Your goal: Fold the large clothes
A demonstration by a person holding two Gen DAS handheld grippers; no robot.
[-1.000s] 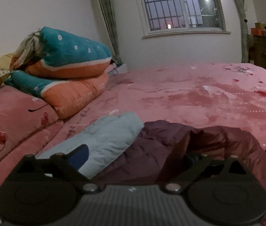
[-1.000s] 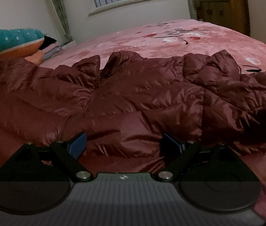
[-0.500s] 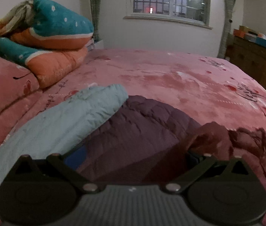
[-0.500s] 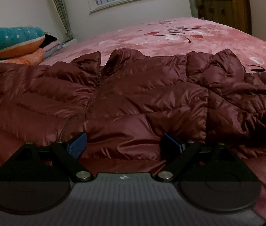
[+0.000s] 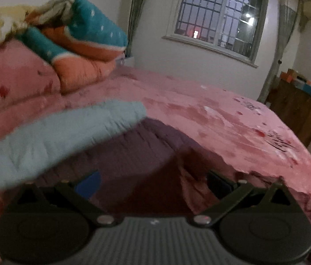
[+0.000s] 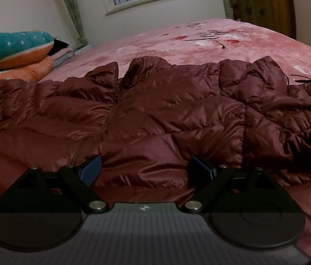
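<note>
Tilting and swinging since a second ago, the left wrist view has gone soft with blur, and the pale blue garment (image 5: 62, 137) that sat small ahead now sprawls across the left half of the frame, lying over a purple quilted piece (image 5: 133, 150). The left gripper (image 5: 153, 178) has its fingers spread wide with nothing between them, poised above a darker maroon fold; I judge this hand is travelling toward a fresh edge to grasp. Behind lie the pink bedspread (image 5: 232, 119), stacked teal and orange bedding (image 5: 85, 44) at the head, a barred window (image 5: 219, 19) and a wooden cabinet (image 5: 296, 110).

From the right wrist, the maroon down jacket (image 6: 155, 114) lies spread front up across the bed, collar toward the window, one sleeve bunched to the right. It has crept slightly closer over the last second, otherwise unchanged. The right gripper (image 6: 144, 170) is released, its blue pads at the hem with a puff of fabric bulging between them but not pinched. Folding looks barely begun: no panel is turned over yet.
</note>
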